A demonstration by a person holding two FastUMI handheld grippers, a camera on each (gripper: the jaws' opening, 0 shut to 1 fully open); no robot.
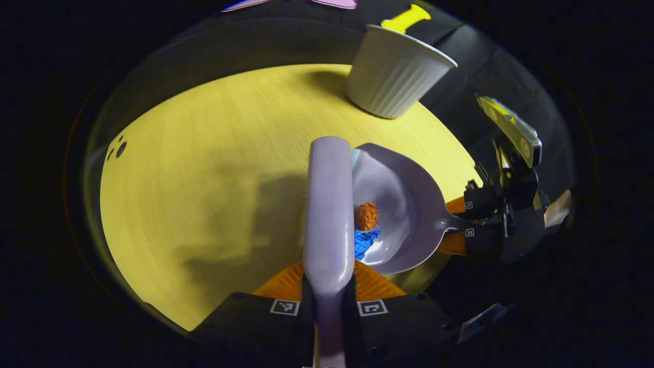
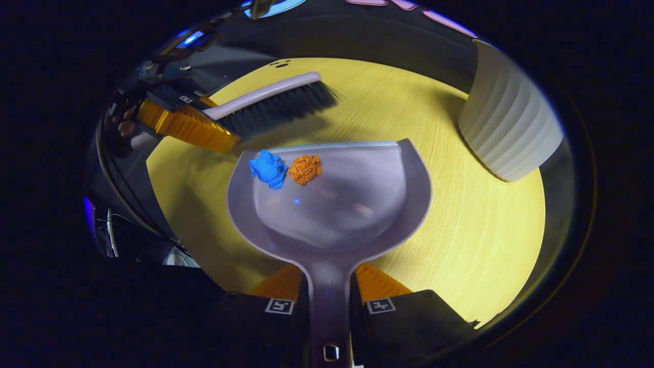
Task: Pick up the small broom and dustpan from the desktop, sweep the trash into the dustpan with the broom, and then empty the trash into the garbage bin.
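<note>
The left hand-held gripper (image 1: 327, 301) was clamped on the handle of the small broom (image 1: 328, 204), both fingers pressing its sides; in the right gripper view the broom's bristles (image 2: 278, 108) hung clear of the table, just beyond the pan's front lip. To its right, the right hand-held gripper (image 2: 328, 301) was clamped on the handle of the dustpan (image 2: 332, 204), whose lip lay low at the table. A blue paper ball (image 2: 267, 168) and an orange paper ball (image 2: 305, 168) sat touching each other inside the pan, just behind its lip. Judged from this, pickup of both tools was done and the sweep looked complete, since no other trash was visible on the table. Remaining step: carrying the pan to the white ribbed garbage bin (image 1: 396, 71), which stood upright at the far right, apart from the pan, and tipping it there. The balls sat near the lip, so a level lift appeared advisable. The yellow wood-grain table (image 1: 204, 179) was round, with dark booth walls behind it
</note>
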